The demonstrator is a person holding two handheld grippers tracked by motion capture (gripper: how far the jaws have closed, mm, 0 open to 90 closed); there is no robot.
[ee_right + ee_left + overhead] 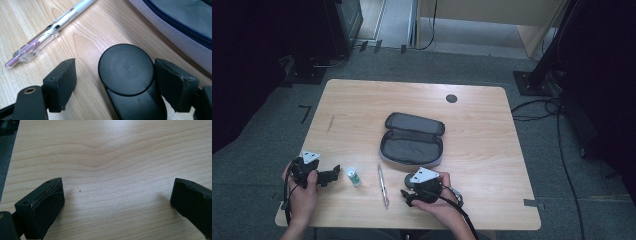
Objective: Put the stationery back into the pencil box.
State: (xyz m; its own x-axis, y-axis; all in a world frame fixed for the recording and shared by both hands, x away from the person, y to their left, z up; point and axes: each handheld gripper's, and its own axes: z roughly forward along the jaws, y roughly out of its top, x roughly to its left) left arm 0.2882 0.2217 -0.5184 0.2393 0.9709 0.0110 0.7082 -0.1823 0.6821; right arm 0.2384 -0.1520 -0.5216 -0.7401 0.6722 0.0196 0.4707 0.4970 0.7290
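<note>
In the right gripper view, the right claw (113, 82) stands open, and a black round object (126, 70) lies between its two jaws. The jaw on the right of this view is touching the object's side or is just beside it; I cannot tell which. The jaw on the left stands clearly apart from it, with bare wood between. The object has a flat, round, matte top, and a darker body goes down from it toward the bottom of the view.

In the high view, the right claw (408, 192) is at the near part of the table (492, 150), held by the person's right hand (439, 200). The black round object (410, 180) lies just in front of it, close to the near edge of the pencil case (413, 139). This case is grey, unzipped and laid open in the middle of the table.

To the left of the object lies a pen (383, 185) with a clear barrel and a pink inside. Further left a small white bottle with a green part (354, 176) lies on the wood.

The left claw (335, 171) is near this bottle, held by the left hand (302, 192). In the left gripper view its jaws are wide apart, with bare table between them.
</note>
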